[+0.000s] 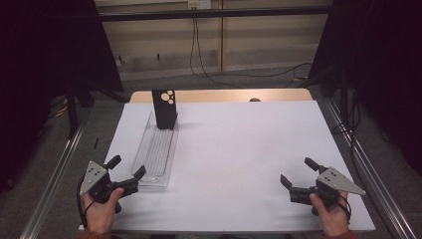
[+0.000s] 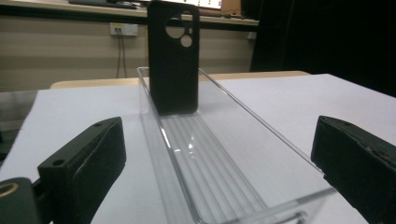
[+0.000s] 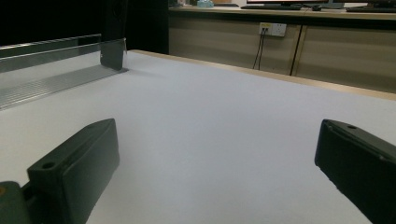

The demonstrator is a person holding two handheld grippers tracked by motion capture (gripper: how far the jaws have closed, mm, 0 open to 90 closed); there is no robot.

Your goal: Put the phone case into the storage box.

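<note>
Both grippers sit low at the near edge of the desk, jaws spread wide and holding nothing. The left gripper is right at the near end of the clear tray; in the left gripper view, its two black jaws stand one on each side of that tray's near corner, with the ribbed floor running away between them. At the far end of the tray stands the black phone case, upright and leaning against the end wall, camera cutouts towards us. The left gripper view shows it well apart from the jaws, straight ahead down the tray, the case dark against the wall behind.

The right gripper rests on the opposite side of the white sheet, well apart from everything, its jaws open over bare surface.

This reads as the opening approach: nothing is gripped yet. Since the left gripper is lined up with the tray, the likely next move is either a reach forward along the tray to the case, or a pinch on the thin near wall. The case calls for a careful close on its edges, as it is only propped and could tip.
</note>
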